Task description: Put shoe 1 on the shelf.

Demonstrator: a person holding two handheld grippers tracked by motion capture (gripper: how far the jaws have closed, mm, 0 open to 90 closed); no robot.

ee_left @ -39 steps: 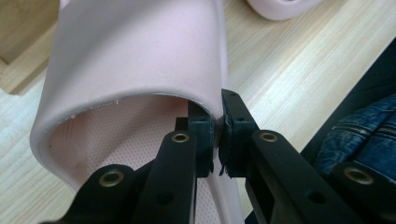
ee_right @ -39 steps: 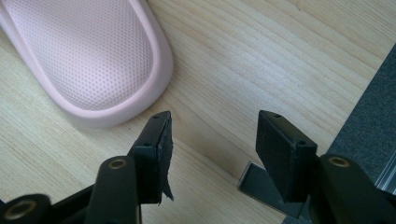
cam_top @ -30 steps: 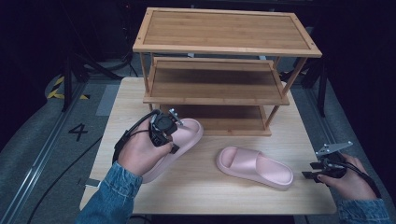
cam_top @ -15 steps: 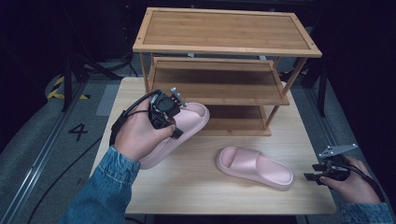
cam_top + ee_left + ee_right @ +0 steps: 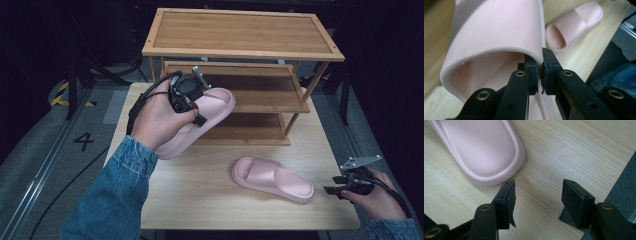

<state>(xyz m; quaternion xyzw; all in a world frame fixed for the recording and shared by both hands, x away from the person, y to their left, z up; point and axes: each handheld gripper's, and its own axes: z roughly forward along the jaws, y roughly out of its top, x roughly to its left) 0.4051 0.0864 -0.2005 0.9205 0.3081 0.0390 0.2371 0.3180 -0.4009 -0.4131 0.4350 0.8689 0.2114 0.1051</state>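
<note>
Your left gripper [image 5: 196,100] is clamped on the edge of the strap of the raised pink slide [image 5: 200,120], the pads pinching that thin band from both sides, as the left gripper view makes plain [image 5: 539,71]. The slide hangs tilted above the left part of the table [image 5: 200,200], its toe pointing at the middle shelf [image 5: 240,97] of the wooden rack [image 5: 240,35]. Since the pinch sits off to one side of the strap, the slide looks likely to swing, so carry it slowly and bring the toe in level under the top board before you let the sole settle. The other slide [image 5: 272,179] lies flat on the table near your right gripper [image 5: 336,185], whose jaws stand apart and empty just beside its heel [image 5: 484,152], not touching it.
</note>
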